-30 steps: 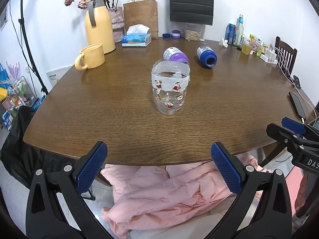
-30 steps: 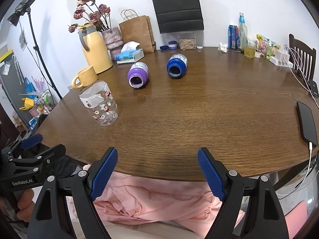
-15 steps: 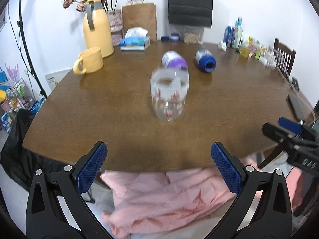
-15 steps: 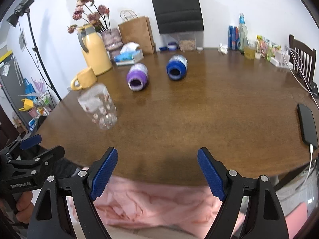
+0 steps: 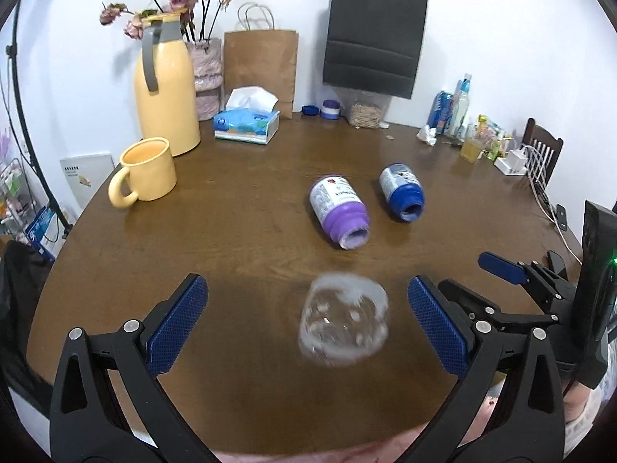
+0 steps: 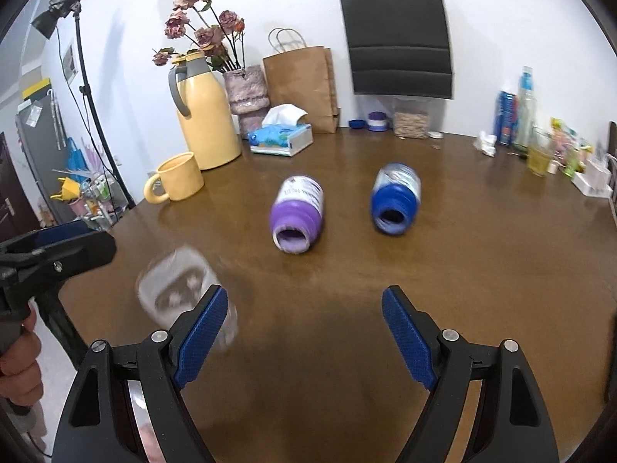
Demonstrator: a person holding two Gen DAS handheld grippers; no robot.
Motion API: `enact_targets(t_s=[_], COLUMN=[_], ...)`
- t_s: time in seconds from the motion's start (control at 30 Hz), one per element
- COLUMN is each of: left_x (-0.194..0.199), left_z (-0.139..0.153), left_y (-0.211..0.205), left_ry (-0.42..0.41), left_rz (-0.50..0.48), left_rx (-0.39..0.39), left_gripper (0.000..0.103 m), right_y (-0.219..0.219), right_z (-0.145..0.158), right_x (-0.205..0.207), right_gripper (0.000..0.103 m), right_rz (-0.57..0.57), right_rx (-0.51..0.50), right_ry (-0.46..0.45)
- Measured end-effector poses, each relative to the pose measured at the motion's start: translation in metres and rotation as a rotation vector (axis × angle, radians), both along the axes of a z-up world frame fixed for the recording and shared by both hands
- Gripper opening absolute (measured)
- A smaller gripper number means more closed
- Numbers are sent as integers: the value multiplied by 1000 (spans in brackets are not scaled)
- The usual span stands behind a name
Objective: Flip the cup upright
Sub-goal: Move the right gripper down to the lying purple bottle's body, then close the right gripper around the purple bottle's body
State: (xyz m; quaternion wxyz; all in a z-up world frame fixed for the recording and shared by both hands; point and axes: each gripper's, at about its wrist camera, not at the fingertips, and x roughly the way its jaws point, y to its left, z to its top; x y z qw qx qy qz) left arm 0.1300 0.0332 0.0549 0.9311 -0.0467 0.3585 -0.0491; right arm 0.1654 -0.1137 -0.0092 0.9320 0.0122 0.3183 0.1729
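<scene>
Clear plastic cup (image 5: 343,324) blurred on wood-grain table (image 5: 239,231), both ribbed blue claws wide apart, empty

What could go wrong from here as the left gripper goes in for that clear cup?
The clear cup is smooth and see-through, standing between the open left gripper pads, so a one-sided touch could tip or slide it. The right gripper is also open and close by, its left finger overlapping the cup in its view, so the two could collide. The purple cup lying behind might roll if bumped.
</scene>
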Motion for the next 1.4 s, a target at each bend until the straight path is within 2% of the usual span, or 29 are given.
enact_targets(t_s=[0.1, 0.2, 0.3, 0.4, 0.57, 0.67, 0.73, 0.8, 0.9, 0.97, 1.03, 1.1, 1.23, 1.4], left_x=[28, 57, 84, 105, 135, 143, 147, 150, 159, 164, 165, 162, 152, 142], left_z=[0, -4, -9, -15, -20, -18, -17, -17, -19, -20, -21, -21, -17, -20], left_y=[7, 9, 9, 5, 6, -3, -12, -18, -22, -23, -26, -34, -65, -88], left_ry=[24, 38, 74, 88, 134, 129, 114, 102, 123, 127, 116, 86, 22, 21], left_rz=[-9, 18, 15, 30, 88, 99, 116, 119, 117, 140, 120, 100, -16, -66], left_rx=[-37, -11, -42, -31, -96, -133, -112, -101, -127, -145, -150, -109, -8, 12], left_gripper=[103, 103, 103, 103, 103, 103, 103, 103, 103, 103, 103, 103, 103, 103], right_y=[12, 25, 37, 45, 43, 39, 36, 29, 25, 21, 14, 1, -26, -57], right_z=[-3, -12, -21, -30, -42, -50, -55, -60, -61, -61, -62, -63, -62, -62], right_x=[29, 61, 90, 119, 150, 159, 164, 167, 169, 168, 167, 162, 149, 134], right_gripper=[86, 86, 86, 86, 86, 79, 68, 68, 67, 67, 67, 67, 67, 67], right_rz=[16, 37, 52, 58, 44, 60, 74, 72, 86, 91, 86, 78, 75, 64], right_rx=[-7, -2, -1, 10, 35, 79, 138, 198, 226, 227, 217, 197, 103, 60], right_ry=[10, 45, 62, 93, 136, 164, 200, 221, 230, 227, 227, 220, 181, 151])
